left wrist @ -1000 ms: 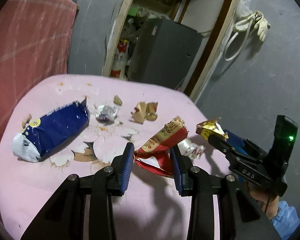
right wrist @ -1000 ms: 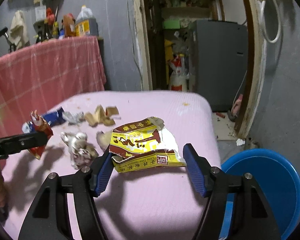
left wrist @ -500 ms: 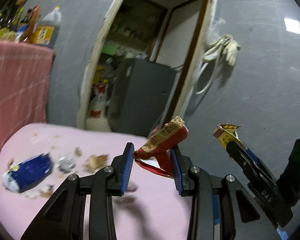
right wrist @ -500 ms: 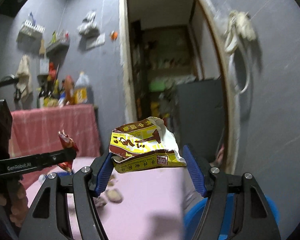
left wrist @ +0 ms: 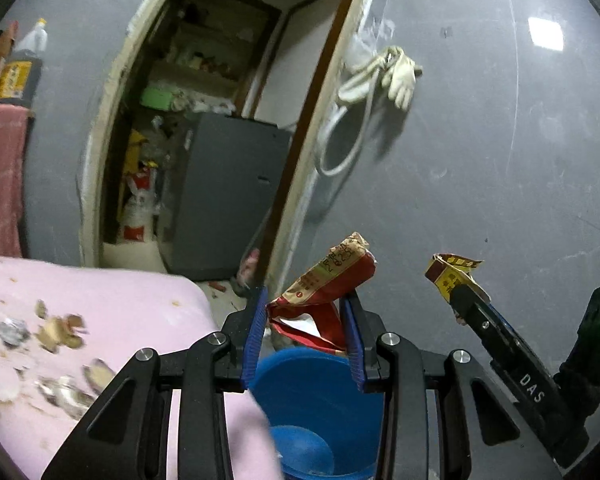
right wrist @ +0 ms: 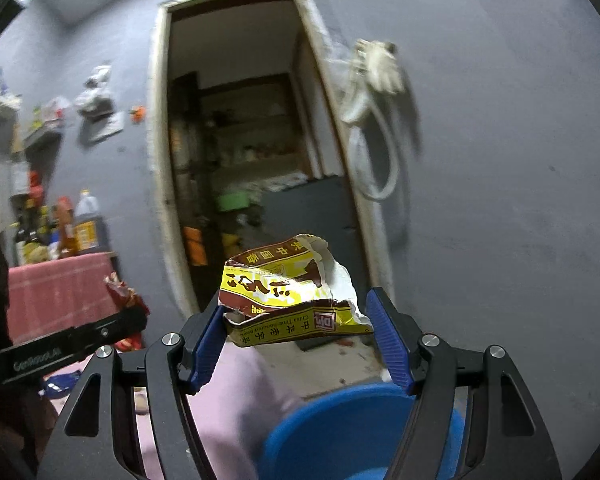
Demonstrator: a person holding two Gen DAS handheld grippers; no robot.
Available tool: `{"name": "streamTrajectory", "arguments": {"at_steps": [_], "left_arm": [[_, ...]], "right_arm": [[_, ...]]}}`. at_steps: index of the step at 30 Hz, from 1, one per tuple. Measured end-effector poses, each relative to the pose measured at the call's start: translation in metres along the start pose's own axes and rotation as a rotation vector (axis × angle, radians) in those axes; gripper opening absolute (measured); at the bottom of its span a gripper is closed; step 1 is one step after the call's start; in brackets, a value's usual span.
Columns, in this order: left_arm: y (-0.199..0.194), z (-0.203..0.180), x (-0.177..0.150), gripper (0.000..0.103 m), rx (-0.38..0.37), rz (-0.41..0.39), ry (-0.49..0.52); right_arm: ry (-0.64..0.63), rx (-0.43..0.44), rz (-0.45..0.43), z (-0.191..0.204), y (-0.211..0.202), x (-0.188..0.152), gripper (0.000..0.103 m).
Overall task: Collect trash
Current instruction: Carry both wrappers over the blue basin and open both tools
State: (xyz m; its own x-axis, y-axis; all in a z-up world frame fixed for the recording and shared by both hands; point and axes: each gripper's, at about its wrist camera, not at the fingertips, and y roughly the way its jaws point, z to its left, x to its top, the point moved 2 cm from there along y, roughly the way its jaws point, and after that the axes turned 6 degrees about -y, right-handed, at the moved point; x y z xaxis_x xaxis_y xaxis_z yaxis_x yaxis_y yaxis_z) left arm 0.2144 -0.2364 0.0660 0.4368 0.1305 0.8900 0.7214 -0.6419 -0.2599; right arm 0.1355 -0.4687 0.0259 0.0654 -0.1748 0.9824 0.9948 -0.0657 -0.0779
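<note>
My left gripper (left wrist: 305,320) is shut on a crumpled red snack wrapper (left wrist: 324,292) and holds it above a blue bucket (left wrist: 320,412). My right gripper (right wrist: 296,332) is shut on a yellow and brown wrapper (right wrist: 288,292), above and left of the blue bucket (right wrist: 352,428). The right gripper with its yellow wrapper (left wrist: 452,276) shows at the right of the left wrist view. The left gripper with the red wrapper (right wrist: 120,296) shows at the left of the right wrist view.
The pink table (left wrist: 112,300) at the left still carries crumpled scraps (left wrist: 60,328) and a blue wrapper (right wrist: 60,380). Behind stands an open doorway (left wrist: 220,128) with a grey cabinet (left wrist: 228,196). Gloves and a hose (left wrist: 384,76) hang on the grey wall.
Both grippers have swung right, off the pink table, with their wrappers still held. The blue bucket has come into view under them.
</note>
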Motion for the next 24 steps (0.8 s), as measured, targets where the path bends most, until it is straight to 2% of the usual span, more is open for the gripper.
{"name": "streamTrajectory", "arguments": {"at_steps": [8, 14, 24], "left_arm": [[0.041, 0.001, -0.018, 0.032, -0.008, 0.092, -0.056], [0.073, 0.007, -0.037, 0.032, 0.046, 0.23, -0.079], [0.103, 0.027, -0.058, 0.035, 0.054, 0.369, -0.174]], "right_arm": [[0.072, -0.075, 0.148, -0.034, 0.017, -0.022, 0.068], [0.123, -0.081, 0.257, -0.047, 0.033, -0.039, 0.069], [0.18, -0.071, 0.33, -0.054, 0.044, -0.053, 0.069]]}}
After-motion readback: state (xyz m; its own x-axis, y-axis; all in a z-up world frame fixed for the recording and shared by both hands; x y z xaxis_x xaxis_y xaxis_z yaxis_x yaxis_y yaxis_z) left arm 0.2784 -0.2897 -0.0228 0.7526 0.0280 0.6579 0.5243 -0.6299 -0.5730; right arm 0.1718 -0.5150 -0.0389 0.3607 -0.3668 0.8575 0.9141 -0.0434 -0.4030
